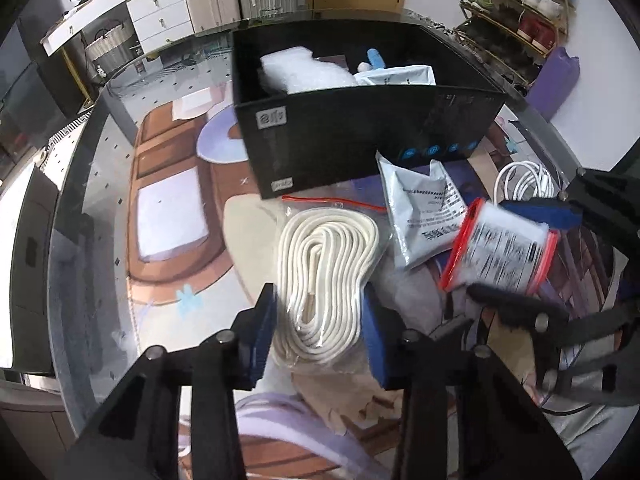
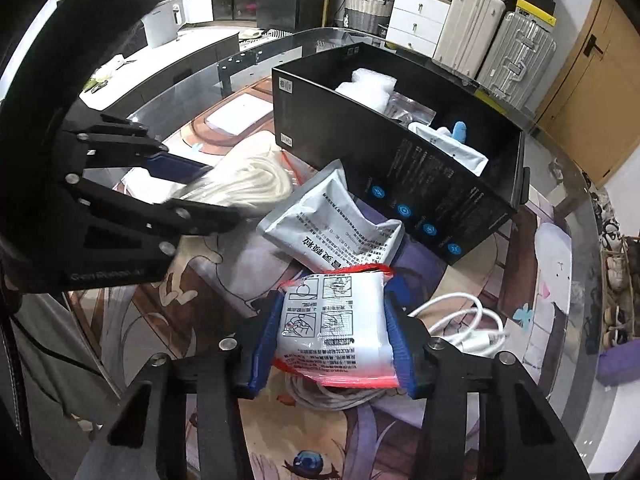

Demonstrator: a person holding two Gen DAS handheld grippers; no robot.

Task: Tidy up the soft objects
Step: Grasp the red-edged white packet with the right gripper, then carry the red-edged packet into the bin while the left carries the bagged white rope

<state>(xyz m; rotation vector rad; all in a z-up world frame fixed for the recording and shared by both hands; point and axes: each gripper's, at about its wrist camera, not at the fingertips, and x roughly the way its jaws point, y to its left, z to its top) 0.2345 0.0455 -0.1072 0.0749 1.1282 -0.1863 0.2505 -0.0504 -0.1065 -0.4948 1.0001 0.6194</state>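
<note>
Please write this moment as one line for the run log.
left gripper: jaws shut on bagged white rope | right gripper: jaws shut on red-edged pouch | black box: partly filled | silver pouch: on table

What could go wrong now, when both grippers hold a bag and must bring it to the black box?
1. The left gripper pinches the bagged white rope at one end only; the smooth bag may slip or sag.
2. The right gripper holds the red-edged bag close to the left one, so the two may collide on the way to the black box.
3. The loose white cable beside it could snag.
</note>
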